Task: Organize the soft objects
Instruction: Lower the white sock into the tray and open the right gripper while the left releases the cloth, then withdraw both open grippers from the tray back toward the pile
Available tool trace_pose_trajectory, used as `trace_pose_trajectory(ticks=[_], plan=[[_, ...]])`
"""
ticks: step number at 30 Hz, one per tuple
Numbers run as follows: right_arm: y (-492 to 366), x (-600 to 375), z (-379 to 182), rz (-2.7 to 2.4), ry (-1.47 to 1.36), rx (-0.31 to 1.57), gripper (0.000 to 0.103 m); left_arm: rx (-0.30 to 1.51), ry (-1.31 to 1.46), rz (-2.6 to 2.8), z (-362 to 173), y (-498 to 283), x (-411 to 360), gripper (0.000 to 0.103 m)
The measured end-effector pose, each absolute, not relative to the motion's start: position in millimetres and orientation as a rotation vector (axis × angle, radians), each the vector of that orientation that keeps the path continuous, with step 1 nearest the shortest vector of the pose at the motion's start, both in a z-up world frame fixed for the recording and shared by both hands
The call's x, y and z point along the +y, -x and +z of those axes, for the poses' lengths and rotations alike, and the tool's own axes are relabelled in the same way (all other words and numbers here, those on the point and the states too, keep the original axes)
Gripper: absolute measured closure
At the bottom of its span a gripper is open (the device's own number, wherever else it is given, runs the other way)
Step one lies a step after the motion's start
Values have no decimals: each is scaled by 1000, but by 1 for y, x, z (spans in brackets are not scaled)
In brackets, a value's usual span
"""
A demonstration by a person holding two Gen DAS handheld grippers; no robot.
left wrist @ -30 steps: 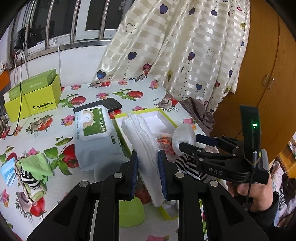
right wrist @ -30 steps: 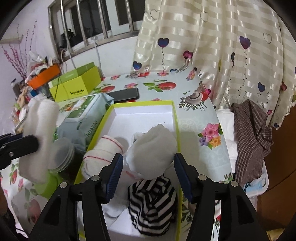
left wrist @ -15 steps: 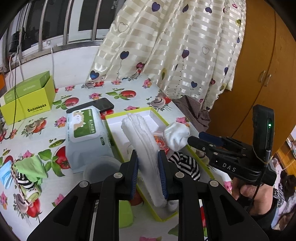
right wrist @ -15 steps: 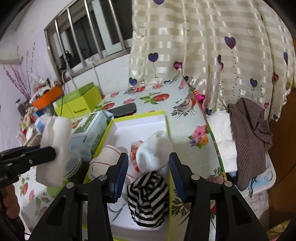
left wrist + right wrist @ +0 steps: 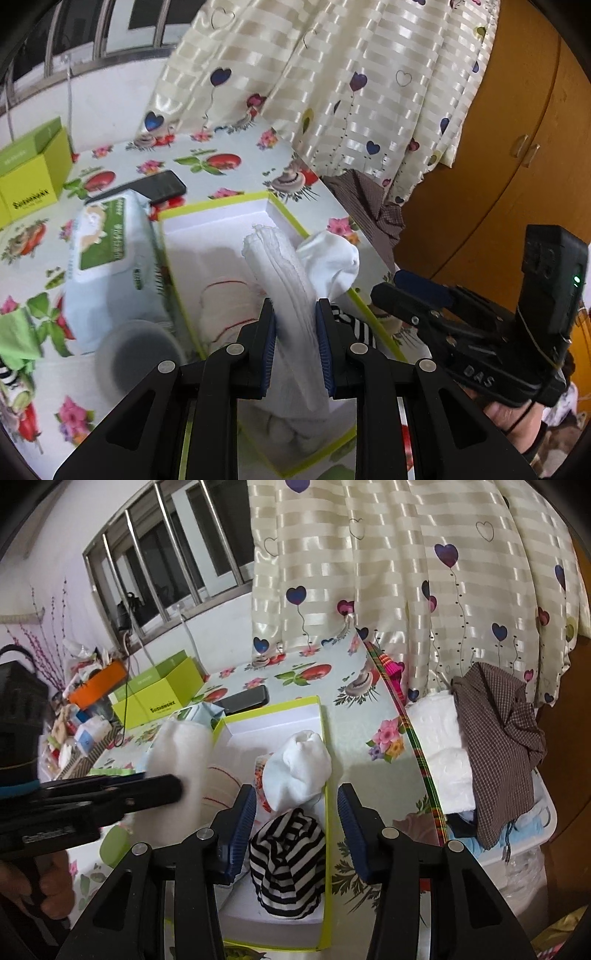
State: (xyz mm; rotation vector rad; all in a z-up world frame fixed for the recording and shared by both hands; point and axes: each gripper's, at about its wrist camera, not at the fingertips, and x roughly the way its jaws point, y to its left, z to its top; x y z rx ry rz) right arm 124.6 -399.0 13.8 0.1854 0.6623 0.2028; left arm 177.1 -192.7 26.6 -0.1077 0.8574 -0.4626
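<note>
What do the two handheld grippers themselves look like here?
Both the left gripper and right gripper are black angular frames with silver rivets and blue ribbed fingers. The right one carries white "DAS" lettering and a black box with a green light.

Left claw clamped on a folded white towel over a green-rimmed box, white sock and striped cloth inside, wipes pack beside it, right claw at right, floral surface.
</note>
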Motion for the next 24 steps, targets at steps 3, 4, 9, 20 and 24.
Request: trace_pose_trajectory(ticks=[3,4,9,20,24], plan=[[-124,-401,13,206,-194,664,58,884,111,-460,17,-187,-198,80],[-123,-402,12,206,-198,664,58,891,107,-461,13,-190,-200,79],[-123,-404,10,207,-209,671,58,910,109,-473,4,-194,-203,61],[-108,-397,20,202,-202,628,49,848,106,-498,20,-177,-195,58],[-100,-392,25,193,-207,614,49,805,94,-495,32,-163,-189,58]])
